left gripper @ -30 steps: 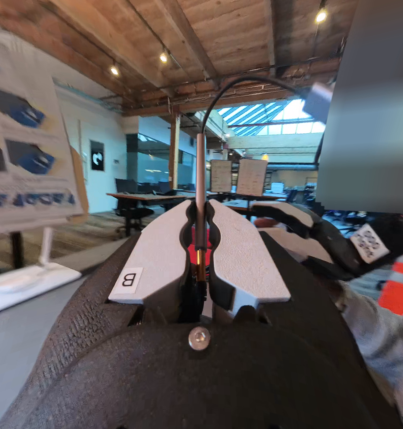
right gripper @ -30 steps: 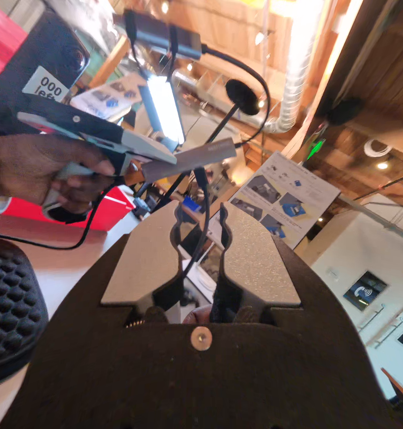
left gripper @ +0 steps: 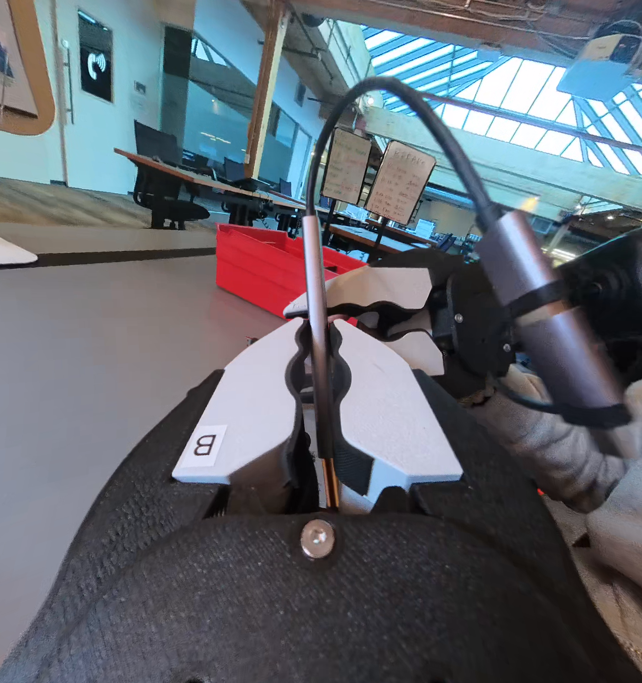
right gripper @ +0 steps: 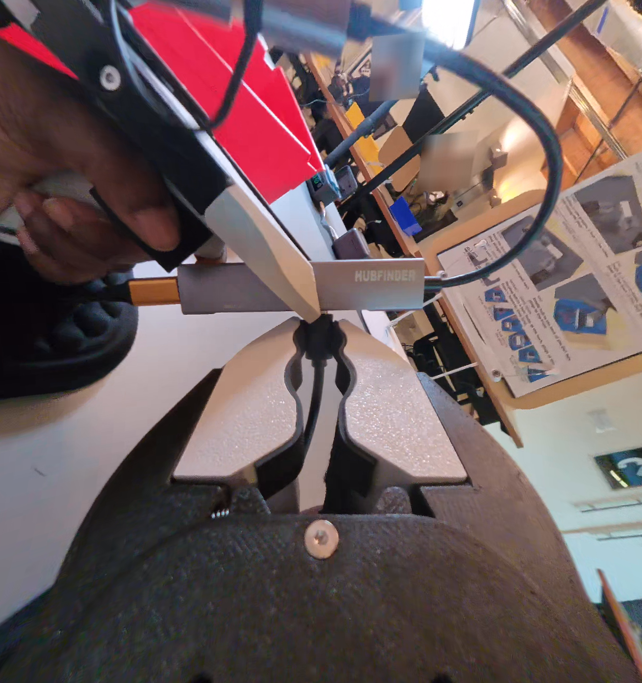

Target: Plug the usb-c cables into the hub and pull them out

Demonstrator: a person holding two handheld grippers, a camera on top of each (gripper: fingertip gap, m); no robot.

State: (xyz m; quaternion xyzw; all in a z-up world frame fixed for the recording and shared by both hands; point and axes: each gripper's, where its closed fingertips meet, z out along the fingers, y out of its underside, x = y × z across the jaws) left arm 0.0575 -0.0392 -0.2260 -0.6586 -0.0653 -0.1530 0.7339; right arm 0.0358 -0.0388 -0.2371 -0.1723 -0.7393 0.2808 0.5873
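Hub (right gripper: 367, 282) pinched in left claw (left gripper: 317, 329); red bin (left gripper: 271, 266) behind.

Left tongs (left gripper: 317, 334) clamped on slim grey hub (left gripper: 316, 295), seen edge-on, upright between fingers. Orange-gold connector (left gripper: 330, 480) at hub's near end. Black cable (left gripper: 386, 92) arcs from hub top to grey adapter (left gripper: 541, 314) at right, black strap around it. Right tongs (left gripper: 352, 301) just behind hub, near touching. Red bin (left gripper: 260, 262) on grey surface (left gripper: 108, 351) beyond.
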